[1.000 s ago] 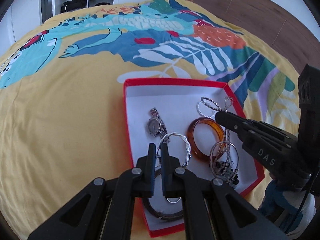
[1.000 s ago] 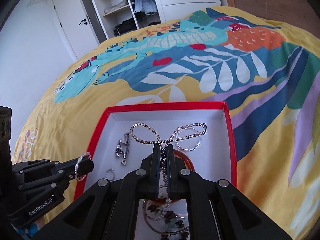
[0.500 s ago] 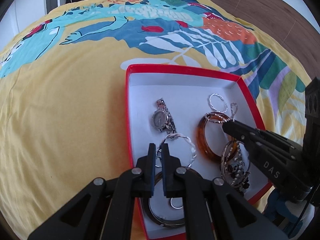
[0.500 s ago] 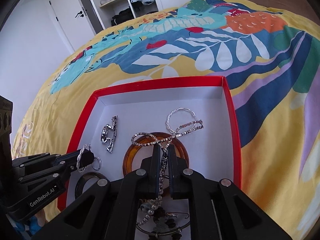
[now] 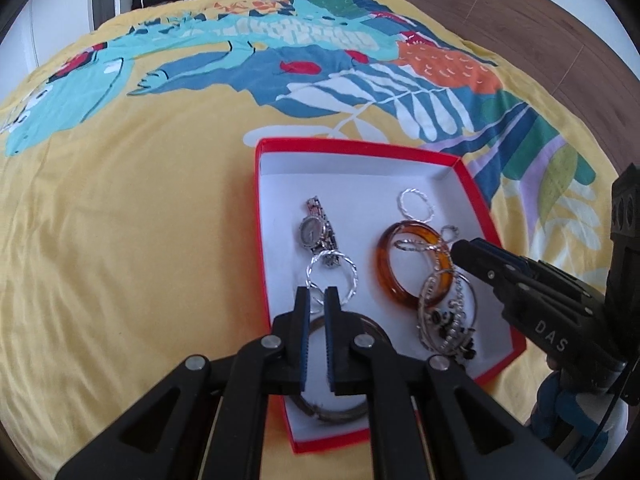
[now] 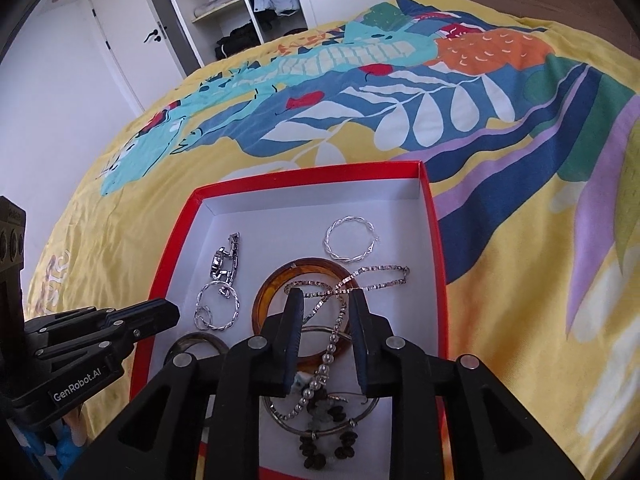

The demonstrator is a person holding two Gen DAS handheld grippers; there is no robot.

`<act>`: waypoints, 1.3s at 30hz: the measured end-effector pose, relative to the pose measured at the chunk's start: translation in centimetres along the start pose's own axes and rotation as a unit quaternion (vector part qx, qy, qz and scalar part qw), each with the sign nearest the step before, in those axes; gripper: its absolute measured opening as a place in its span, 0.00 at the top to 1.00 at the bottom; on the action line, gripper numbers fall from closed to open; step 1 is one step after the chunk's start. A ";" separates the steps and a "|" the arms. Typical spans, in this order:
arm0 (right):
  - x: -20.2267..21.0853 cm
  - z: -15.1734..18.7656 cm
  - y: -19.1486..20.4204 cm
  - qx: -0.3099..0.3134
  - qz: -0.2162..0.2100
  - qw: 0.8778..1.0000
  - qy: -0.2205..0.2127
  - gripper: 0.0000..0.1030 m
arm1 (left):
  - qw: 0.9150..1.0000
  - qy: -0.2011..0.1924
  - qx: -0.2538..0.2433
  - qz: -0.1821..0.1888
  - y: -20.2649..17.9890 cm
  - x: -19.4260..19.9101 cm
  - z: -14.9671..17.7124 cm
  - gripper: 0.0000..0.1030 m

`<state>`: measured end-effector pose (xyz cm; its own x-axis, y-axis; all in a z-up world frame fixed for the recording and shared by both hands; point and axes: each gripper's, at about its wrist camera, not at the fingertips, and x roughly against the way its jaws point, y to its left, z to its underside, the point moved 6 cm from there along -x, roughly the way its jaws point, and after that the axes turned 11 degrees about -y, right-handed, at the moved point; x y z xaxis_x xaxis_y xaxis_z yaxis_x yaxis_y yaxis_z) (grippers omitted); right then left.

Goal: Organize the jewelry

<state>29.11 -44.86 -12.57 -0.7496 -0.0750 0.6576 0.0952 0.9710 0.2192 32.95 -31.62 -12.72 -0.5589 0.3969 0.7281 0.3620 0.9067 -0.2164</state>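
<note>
- Nearly all the jewelry you can see already lies in the red box (image 6: 430,216), which sits on the yellow patterned bedspread (image 5: 120,220); no loose piece shows on the fabric.
- Your right gripper (image 6: 324,304) has just been opening; its jaws stand apart over the silver chain (image 6: 352,280), no longer pinching it.
- Your left gripper (image 5: 316,300) is almost closed, its tips at the rim of a twisted silver hoop (image 5: 332,270); I cannot tell if it pinches it.
- What remains looks like tidying: the chain drapes over the glossy amber bangle (image 5: 412,264).
- The metal watch (image 5: 316,232) is linked and rigid; a second hoop (image 6: 350,240) is thin twisted wire.
</note>
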 end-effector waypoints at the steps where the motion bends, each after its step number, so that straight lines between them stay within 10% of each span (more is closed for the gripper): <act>1: 0.4 -0.1 0.1 -0.001 0.001 1.000 -0.002 0.76 | 1.000 -0.005 -0.001 -0.002 0.0 0.7 -0.1 0.93; 8: 4.6 -0.9 2.3 0.000 0.005 1.000 -0.026 0.63 | 0.999 -0.038 -0.004 -0.021 0.3 6.2 -0.6 0.91; 12: 7.4 -0.7 4.9 0.022 -0.001 0.999 -0.034 0.56 | 0.997 -0.060 -0.007 -0.042 0.8 10.2 -0.3 0.71; 39: 22.5 6.1 18.1 0.106 -0.064 0.989 -0.077 0.49 | 0.975 -0.148 0.019 -0.164 7.5 31.4 8.6 0.71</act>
<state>9.98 -27.58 1.80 -0.8387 -0.1806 0.5138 -0.1344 0.9829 0.1260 11.75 -11.13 2.90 -0.8325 0.1042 0.5441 0.1034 0.9941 -0.0323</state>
